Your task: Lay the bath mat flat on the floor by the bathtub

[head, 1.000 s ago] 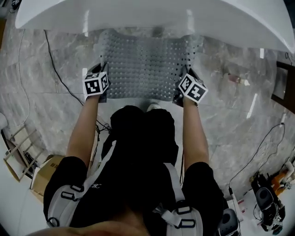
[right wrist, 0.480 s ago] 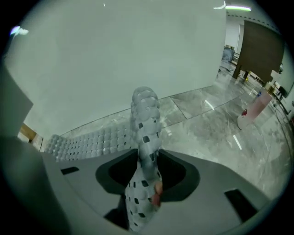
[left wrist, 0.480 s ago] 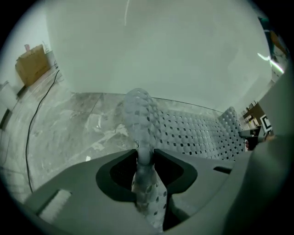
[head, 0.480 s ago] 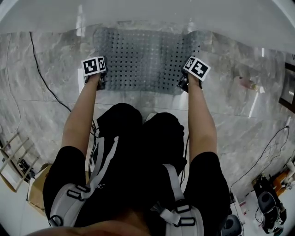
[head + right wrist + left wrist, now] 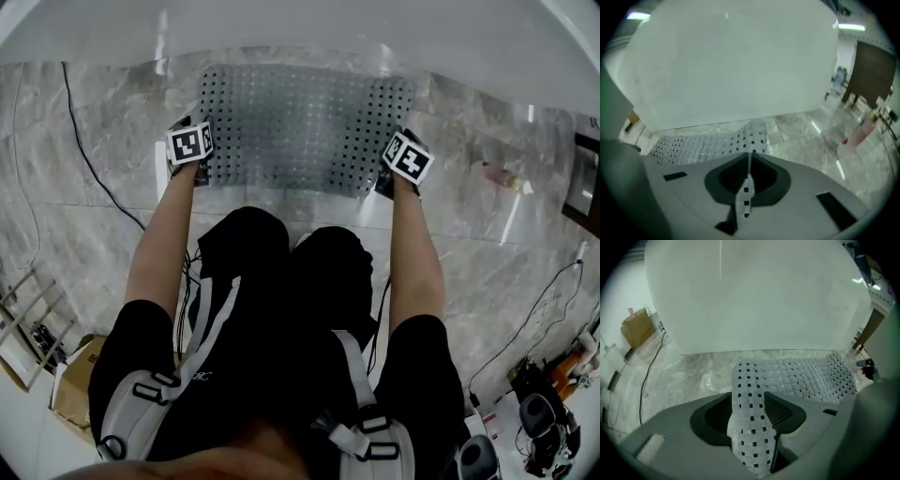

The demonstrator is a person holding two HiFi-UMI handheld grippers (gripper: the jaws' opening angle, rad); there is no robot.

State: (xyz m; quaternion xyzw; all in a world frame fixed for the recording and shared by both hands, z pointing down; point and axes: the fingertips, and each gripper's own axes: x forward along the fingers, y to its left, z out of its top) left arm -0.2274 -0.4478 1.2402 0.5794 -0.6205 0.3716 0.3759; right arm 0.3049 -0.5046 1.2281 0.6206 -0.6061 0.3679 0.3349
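The grey perforated bath mat point(image 5: 305, 127) lies spread on the marble floor against the white bathtub point(image 5: 281, 23). My left gripper point(image 5: 195, 159) is at its near left corner. In the left gripper view the jaws point(image 5: 750, 427) are opening, and the mat corner point(image 5: 750, 394) rests loosely between them, humped up. My right gripper point(image 5: 392, 169) is at the near right corner. In the right gripper view the jaws point(image 5: 745, 192) are closing, with a thin edge of the mat point(image 5: 703, 145) pinched between them. The tub wall point(image 5: 754, 296) point(image 5: 731, 61) rises just behind the mat.
A black cable point(image 5: 94, 169) runs over the floor left of the mat. A pale bottle point(image 5: 497, 173) point(image 5: 855, 136) lies on the floor to the right, near a dark cabinet point(image 5: 586, 178). A cardboard box point(image 5: 637, 329) sits at the left.
A second ago the mat was rippled with its near edge lifted. It now lies much flatter along the tub. Both grippers have gone down and forward with its corners.
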